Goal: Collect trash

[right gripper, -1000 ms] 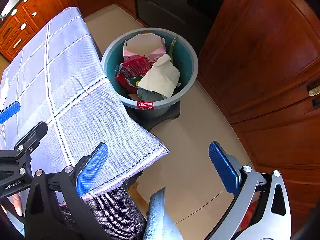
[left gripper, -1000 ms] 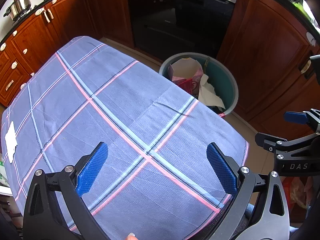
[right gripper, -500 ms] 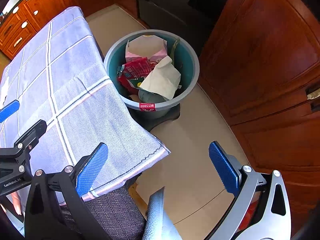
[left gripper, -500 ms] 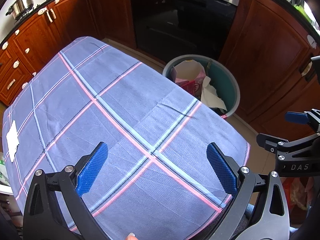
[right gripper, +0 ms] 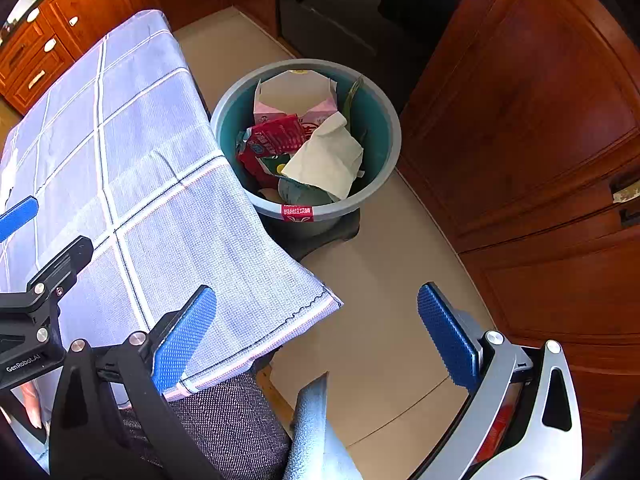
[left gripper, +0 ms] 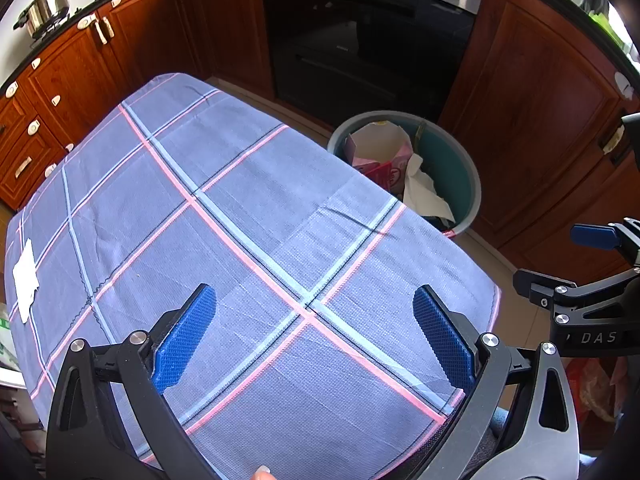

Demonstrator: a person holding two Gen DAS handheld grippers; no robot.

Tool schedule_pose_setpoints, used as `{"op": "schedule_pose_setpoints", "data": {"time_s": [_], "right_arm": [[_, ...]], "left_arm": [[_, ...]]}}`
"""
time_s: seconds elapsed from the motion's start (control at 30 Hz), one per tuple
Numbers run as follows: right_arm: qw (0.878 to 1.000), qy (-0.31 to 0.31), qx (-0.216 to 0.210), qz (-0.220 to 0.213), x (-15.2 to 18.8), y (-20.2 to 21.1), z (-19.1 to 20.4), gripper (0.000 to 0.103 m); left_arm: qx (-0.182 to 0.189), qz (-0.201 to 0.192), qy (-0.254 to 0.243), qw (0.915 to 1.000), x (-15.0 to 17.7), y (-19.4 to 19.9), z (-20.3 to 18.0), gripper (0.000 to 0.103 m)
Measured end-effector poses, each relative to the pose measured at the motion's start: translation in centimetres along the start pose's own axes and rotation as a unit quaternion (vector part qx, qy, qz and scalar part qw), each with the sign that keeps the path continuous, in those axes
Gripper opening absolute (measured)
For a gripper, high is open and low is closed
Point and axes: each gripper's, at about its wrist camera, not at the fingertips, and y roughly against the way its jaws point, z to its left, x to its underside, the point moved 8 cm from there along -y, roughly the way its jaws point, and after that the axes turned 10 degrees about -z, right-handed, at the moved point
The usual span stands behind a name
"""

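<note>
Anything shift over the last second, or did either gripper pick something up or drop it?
Almost nothing. The left gripper drifted slightly, so the tablecloth and trash bin sit a little lower in its view. The right gripper barely moved. Both stayed open and empty. The white paper scrap remains on the cloth; the bin's contents are unchanged.

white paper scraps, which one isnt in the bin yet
The small white paper scrap lying on the checked tablecloth at its far left edge. The other, a larger crumpled white sheet, already sits in the grey bin on the floor.

Left gripper [left gripper: 312, 334] jaws wide, empty; right gripper [right gripper: 316, 334] likewise, seemingly level.
</note>
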Motion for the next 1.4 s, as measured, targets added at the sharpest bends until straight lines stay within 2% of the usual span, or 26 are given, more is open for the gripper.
{"op": "schedule_pose_setpoints", "data": {"time_s": [1.0,1.4], "right_arm": [[1.0,0.007,0.005,-0.001,0.04,-0.08,0.3,0.097],[1.0,0.015,0.024,-0.007,-0.25,0.34,0.1,0.097]], "left_arm": [[-0.002,-0.003,0.001,1.0,0.16,0.14,0.27,0.099],[-0.004,-0.009,0.001,0.9999,0.11,0.3,0.42,0.099]]}}
